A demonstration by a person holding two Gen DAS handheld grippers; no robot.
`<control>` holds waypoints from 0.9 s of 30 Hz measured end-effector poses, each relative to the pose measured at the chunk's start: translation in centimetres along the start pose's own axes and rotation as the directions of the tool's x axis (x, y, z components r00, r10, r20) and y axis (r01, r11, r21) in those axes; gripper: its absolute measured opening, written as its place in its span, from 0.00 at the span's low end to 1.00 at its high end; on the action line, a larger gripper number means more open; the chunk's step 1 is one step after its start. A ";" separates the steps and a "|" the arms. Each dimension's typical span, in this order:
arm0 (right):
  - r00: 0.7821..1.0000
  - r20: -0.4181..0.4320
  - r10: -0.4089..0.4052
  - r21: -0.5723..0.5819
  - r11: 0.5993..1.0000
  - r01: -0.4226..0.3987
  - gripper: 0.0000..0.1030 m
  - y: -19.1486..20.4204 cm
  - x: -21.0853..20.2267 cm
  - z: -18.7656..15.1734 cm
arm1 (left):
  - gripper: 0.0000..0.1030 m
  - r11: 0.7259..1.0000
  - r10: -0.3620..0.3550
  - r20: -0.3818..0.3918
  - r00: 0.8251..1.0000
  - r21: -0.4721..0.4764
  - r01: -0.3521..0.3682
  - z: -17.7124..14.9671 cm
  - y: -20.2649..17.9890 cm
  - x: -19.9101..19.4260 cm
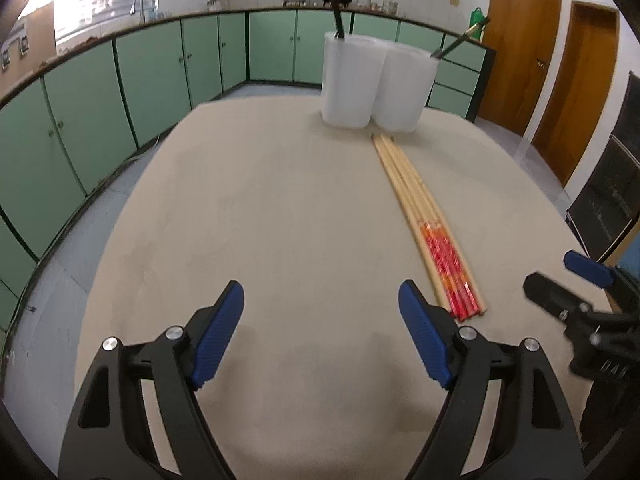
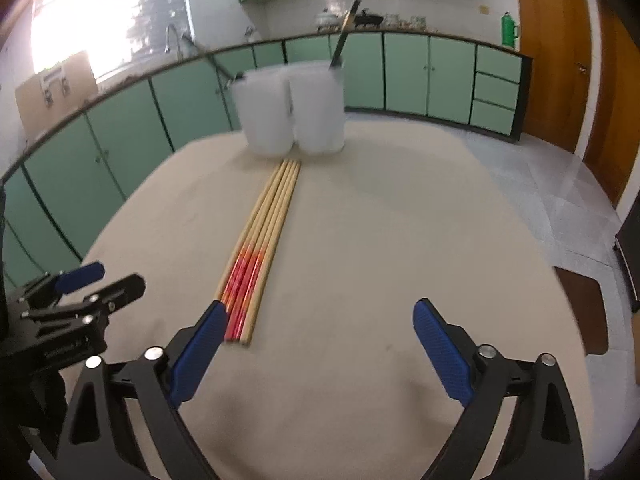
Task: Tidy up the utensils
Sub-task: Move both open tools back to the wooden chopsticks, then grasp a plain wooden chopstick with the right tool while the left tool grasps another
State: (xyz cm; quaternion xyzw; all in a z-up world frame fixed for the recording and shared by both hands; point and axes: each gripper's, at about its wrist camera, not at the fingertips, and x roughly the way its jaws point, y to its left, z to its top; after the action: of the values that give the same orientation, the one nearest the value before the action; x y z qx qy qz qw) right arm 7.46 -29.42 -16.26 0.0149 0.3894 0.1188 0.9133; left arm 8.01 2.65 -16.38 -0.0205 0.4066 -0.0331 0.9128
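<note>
Several wooden chopsticks [image 1: 416, 208] [image 2: 264, 236] with red-patterned near ends lie side by side on the beige table [image 1: 260, 220] [image 2: 380, 240], pointing at two white translucent cups [image 1: 372, 84] [image 2: 296, 112] at the far end. A dark chopstick [image 1: 335, 4] [image 2: 345, 36] stands in each cup. My left gripper [image 1: 322, 300] is open and empty, just left of the chopsticks' red ends. My right gripper [image 2: 318, 320] is open and empty, its left pad [image 2: 200, 352] close beside those red ends. Each gripper shows at the other view's edge: the right gripper [image 1: 568, 284], the left gripper [image 2: 100, 284].
Green cabinets [image 1: 120, 92] under a dark counter run behind and to the left of the table. Wooden doors [image 1: 552, 60] stand at the right. A dark brown stool seat [image 2: 584, 300] sits off the table's right edge.
</note>
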 end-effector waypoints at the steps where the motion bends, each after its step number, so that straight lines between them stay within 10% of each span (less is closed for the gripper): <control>1: 1.000 -0.010 0.000 -0.006 1.000 0.000 0.82 0.2 0.3 -0.2 | 0.76 1.000 0.002 -0.007 1.000 0.001 -0.002 -0.4 -0.2 0.1; 27: 0.995 -0.083 -0.058 -0.028 0.998 0.056 0.66 0.0 1.9 -0.2 | 0.81 1.000 0.002 -0.066 0.998 0.013 -0.001 -1.8 -1.7 1.9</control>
State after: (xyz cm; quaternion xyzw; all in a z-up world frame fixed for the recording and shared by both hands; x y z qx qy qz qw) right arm 8.62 -29.02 -17.78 -0.0129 0.4260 0.0980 0.8993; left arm 7.84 0.81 -18.88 -0.0130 0.4361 -0.0359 0.8991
